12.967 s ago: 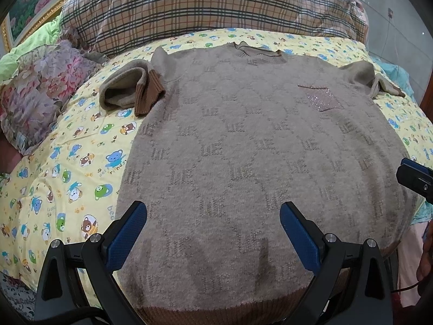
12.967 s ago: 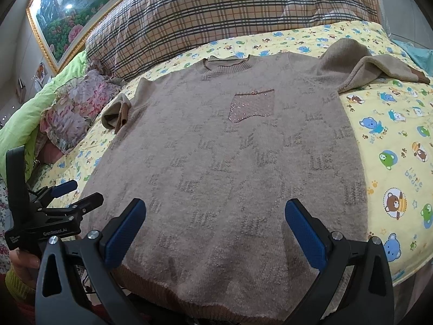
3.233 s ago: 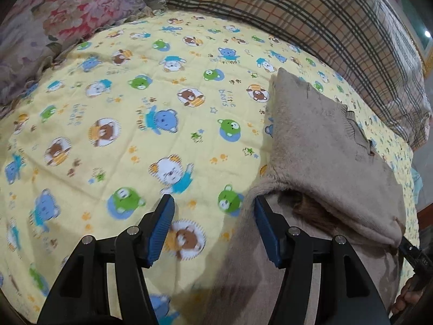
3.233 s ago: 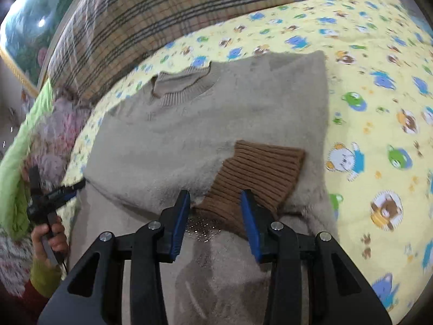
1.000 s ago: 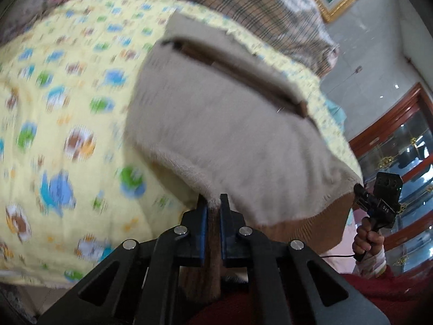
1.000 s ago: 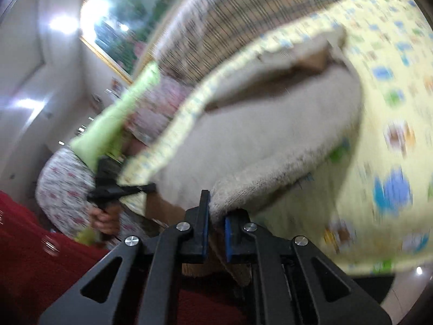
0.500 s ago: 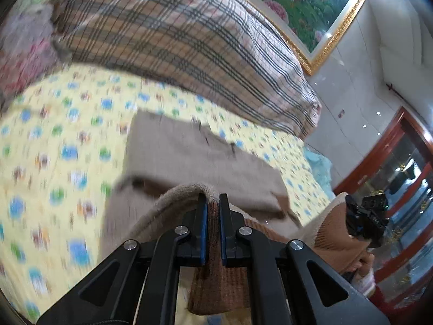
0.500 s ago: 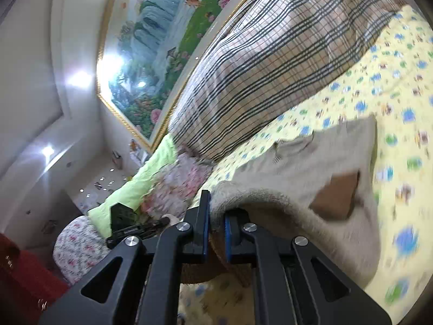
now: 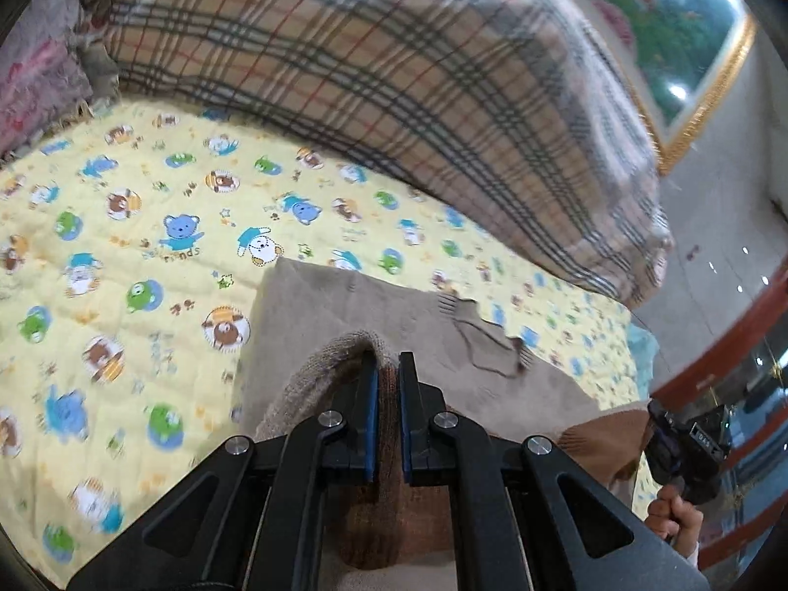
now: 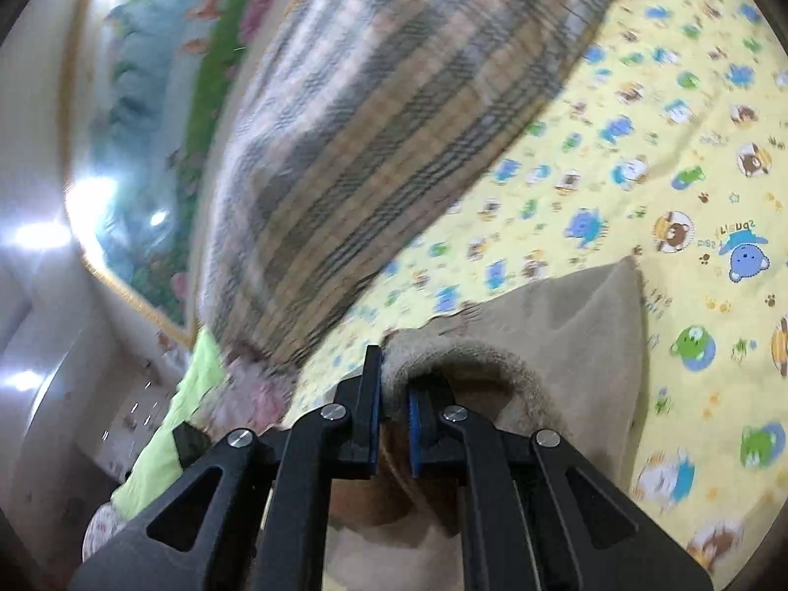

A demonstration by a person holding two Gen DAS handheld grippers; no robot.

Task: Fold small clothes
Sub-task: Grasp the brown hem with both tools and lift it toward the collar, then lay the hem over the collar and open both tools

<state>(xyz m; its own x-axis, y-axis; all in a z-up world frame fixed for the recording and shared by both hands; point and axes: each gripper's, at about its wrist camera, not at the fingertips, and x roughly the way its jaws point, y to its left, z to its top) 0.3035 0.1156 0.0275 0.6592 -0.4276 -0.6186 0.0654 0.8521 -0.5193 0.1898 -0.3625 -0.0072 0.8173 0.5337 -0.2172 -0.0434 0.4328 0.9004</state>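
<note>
From the left wrist we see the left hand-held gripper (image 9: 388,369) clamped on the lifted brown hem of the sweater (image 9: 320,315), whose neckline lies flat on the yellow bear-print sheet (image 9: 147,226) — and the right hand-held gripper (image 9: 689,438) appears at the frame's edge. The right wrist view instead shows its own pads (image 10: 394,384) pinched on a raised fold of sweater (image 10: 581,325). The plaid blanket (image 10: 374,113) is motion-blurred, and the hem below both grippers is hidden

Plaid pillow (image 9: 394,98) walls off far side; open yellow sheet (image 9: 123,246) left
</note>
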